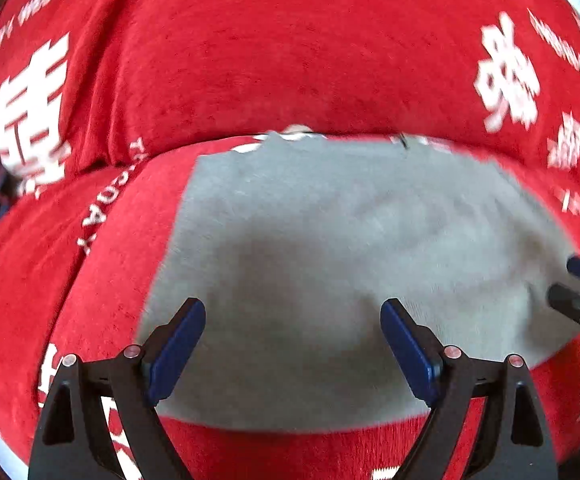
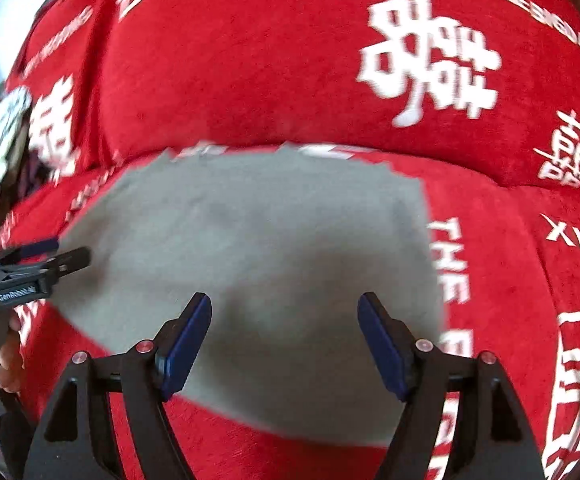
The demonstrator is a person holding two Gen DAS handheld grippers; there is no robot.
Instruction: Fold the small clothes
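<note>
Likely a home: sofa [image 2: 290, 60] draped in red cover (white festive lettering).

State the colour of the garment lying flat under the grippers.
The garment is plain grey; the left wrist view shows it best.

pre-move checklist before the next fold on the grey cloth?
1. Left tongs open, nothing between the pads: ok.
2. Right tongs open, nothing held: ok.
3. Grey cloth lies flat on the red cover: ok.
4. Cloth edges all in view: not ok, the near edge is partly hidden behind the tongs.
5. How many layers are folded already: cannot tell.
6. Image sharp enough to aim at an edge: not ok, motion blur.
</note>
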